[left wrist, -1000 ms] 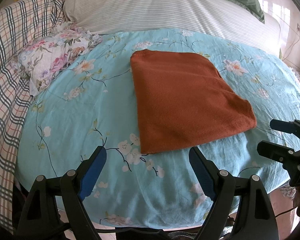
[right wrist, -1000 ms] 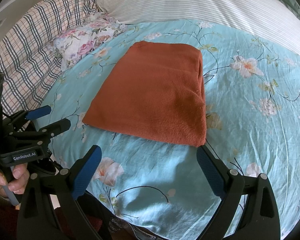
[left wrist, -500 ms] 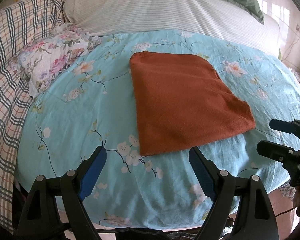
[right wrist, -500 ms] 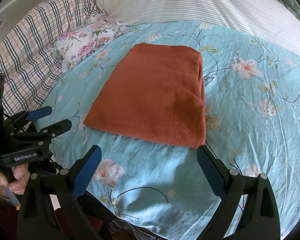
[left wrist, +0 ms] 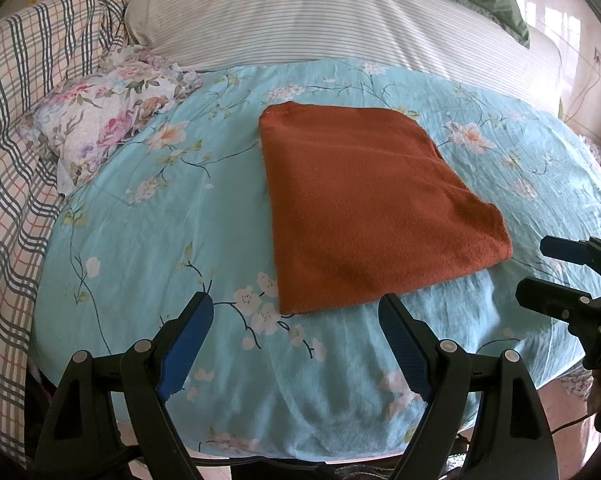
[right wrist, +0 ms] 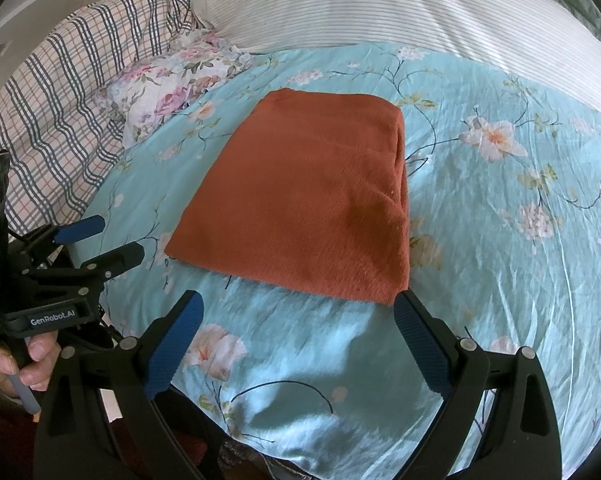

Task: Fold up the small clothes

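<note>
1. Here the rust-orange knitted garment, folded into a flat rectangle [left wrist: 372, 216], lies in the middle of the turquoise floral bedsheet [left wrist: 160, 216], probably because that smooth patch gives the flattest surface for folding.
2. The left gripper [left wrist: 292, 320] hovers just short of the garment's near edge, its blue-padded jaws spread wide and holding nothing.
3. The right gripper [right wrist: 296, 316] sits likewise at the near right corner, jaws wide and empty; the cloth's edge lies just beyond its right fingertip.
4. Both tools flank the near hem, which suggests either another fold is coming or the piece is finished; I judge it close to done.
5. The crumpled pink-flowered cloth [left wrist: 100, 120] and plaid blanket [left wrist: 16, 160] are kept off to the left, well apart, likely so they don't snag.
</note>
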Motion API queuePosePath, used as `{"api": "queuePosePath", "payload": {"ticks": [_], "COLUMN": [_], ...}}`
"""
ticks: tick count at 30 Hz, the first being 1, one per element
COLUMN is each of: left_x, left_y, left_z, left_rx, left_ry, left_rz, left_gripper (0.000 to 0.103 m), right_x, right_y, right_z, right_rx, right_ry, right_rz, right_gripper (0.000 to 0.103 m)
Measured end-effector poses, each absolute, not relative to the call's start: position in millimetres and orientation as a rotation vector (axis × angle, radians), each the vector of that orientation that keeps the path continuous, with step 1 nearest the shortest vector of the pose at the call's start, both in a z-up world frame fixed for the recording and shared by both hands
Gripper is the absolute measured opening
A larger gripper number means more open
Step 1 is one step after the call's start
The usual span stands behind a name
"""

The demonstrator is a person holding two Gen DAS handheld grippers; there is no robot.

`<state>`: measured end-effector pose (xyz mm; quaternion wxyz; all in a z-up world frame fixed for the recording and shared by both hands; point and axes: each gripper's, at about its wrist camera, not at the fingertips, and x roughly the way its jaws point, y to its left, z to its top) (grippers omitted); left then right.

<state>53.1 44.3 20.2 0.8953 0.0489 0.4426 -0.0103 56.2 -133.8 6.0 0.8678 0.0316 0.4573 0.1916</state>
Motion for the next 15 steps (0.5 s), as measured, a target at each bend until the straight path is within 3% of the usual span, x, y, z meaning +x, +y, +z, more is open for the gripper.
{"api": "queuePosePath", "payload": {"ticks": [15], "left_x": [72], "left_y": [44], "left_z": [23], "left_rx": [0.094], "left_ry": [0.912], "left_rz": [-0.025], "left_gripper": [0.085], "right_x": [81], "right_y": [-138], "right_z": [4], "right_rx": [0.082], "right_ry": [0.954], "right_rz": [0.402], "right_gripper": [0.096]}}
